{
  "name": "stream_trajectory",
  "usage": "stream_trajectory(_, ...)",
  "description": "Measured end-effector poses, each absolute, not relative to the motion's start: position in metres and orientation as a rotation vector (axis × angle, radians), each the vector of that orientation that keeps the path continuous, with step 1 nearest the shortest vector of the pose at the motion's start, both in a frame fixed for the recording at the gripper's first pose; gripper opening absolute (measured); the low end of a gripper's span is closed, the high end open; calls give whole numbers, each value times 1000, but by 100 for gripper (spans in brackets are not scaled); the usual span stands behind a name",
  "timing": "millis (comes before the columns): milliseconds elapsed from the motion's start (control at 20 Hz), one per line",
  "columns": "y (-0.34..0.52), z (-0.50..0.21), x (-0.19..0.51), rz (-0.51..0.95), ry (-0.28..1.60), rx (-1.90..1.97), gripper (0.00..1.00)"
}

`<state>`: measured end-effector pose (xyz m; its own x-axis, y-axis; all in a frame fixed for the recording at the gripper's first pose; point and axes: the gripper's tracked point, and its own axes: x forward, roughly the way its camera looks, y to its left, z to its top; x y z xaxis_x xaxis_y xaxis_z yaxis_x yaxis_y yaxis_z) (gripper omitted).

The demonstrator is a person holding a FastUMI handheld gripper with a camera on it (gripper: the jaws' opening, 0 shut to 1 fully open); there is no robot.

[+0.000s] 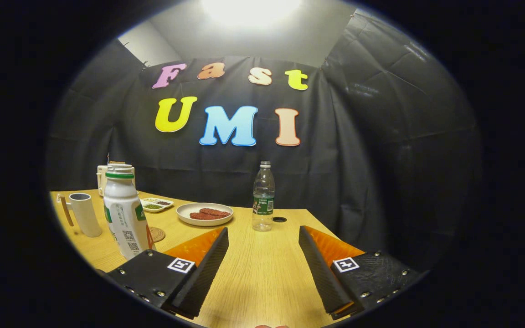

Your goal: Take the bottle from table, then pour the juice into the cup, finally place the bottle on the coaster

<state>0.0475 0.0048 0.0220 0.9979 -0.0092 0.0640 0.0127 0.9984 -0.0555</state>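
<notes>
A white juice bottle point(125, 214) with a green collar and no cap stands upright on the wooden table point(262, 273), just left of my left finger. Partly hidden behind it lies a round cork coaster point(157, 234). Farther left stands a grey cup point(84, 214) with a wooden handle. My gripper point(263, 262) hovers low over the table, open, with only bare tabletop between its fingers. The bottle is outside the fingers, beside the left one.
A clear water bottle point(263, 197) stands upright beyond the fingers, with a small dark cap point(279, 219) beside it. A white plate point(204, 213) with reddish patties and a small divided dish point(156, 204) sit behind the juice bottle. A beige appliance point(103, 175) stands at the back left.
</notes>
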Motion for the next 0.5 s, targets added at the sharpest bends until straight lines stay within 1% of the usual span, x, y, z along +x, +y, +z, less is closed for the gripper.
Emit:
stream_trajectory(350,-1,59,62,-17,-127,-60,95)
stream_trajectory(500,11,83,45,1,-148,-71,95)
